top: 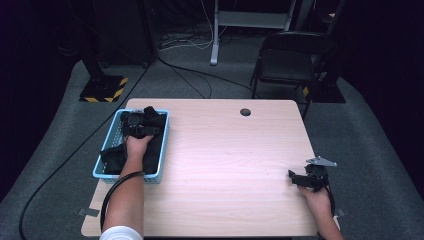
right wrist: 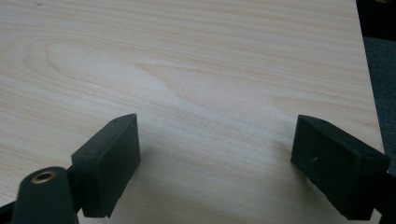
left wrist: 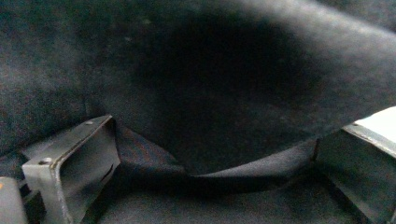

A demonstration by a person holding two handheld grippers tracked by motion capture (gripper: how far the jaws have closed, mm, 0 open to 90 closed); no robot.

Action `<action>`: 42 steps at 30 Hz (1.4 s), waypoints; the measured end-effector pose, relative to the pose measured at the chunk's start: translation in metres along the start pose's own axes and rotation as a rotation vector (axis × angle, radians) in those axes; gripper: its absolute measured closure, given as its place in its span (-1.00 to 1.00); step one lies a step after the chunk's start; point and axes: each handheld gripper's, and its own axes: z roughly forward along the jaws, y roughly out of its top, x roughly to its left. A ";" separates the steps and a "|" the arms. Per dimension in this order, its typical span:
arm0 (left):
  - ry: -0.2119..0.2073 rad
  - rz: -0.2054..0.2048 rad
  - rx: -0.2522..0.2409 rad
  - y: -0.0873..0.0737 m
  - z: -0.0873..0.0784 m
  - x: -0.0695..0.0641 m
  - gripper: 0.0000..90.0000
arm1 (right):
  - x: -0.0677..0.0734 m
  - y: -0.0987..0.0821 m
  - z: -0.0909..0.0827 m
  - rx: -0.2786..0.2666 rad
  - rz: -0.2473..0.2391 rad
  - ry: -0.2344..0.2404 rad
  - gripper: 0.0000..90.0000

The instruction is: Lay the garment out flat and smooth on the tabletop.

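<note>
Soft black cloth (left wrist: 224,93) folded in blue lattice basket (top: 108,142), left gripper (top: 141,131) spread wide

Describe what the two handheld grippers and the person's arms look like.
Both grippers are black. The right gripper carries a grey three-cornered plate on top, and its own view shows two blocky black jaws plus a brass-coloured ring near the left one. A black cable loops from the left gripper past the forearm. The left arm wears a white sleeve.

Overhead looks forward-down — right camera skims table (right wrist: 210,70).
</note>
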 end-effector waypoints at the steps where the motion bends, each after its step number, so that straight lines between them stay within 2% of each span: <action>1: 0.004 0.006 0.004 0.000 0.000 -0.001 -1.00 | 0.000 0.000 0.000 0.000 0.001 -0.001 -0.69; 3: 0.013 0.012 0.011 0.000 0.001 -0.002 -1.00 | 0.000 0.000 0.000 0.000 0.002 -0.002 -0.69; 5: 0.028 0.038 0.027 0.001 0.003 -0.006 -1.00 | 0.000 0.000 0.000 0.000 0.003 -0.003 -0.69; 12: 0.047 0.062 0.039 0.000 0.007 -0.009 -1.00 | 0.000 0.000 0.000 -0.001 0.005 -0.005 -0.69; 17: 0.041 0.063 0.027 -0.002 0.008 -0.007 -1.00 | 0.000 0.000 0.000 -0.001 0.005 -0.005 -0.69; 30: 0.056 0.062 0.008 -0.006 0.010 -0.007 -0.98 | 0.000 0.000 0.000 -0.001 0.005 -0.005 -0.69; 36: 0.090 0.081 -0.005 -0.008 0.008 -0.011 -0.83 | 0.000 0.001 0.001 -0.001 0.006 -0.006 -0.69; 42: 0.053 0.119 -0.020 -0.008 0.005 -0.013 -0.42 | 0.000 0.001 0.001 -0.001 0.007 -0.007 -0.69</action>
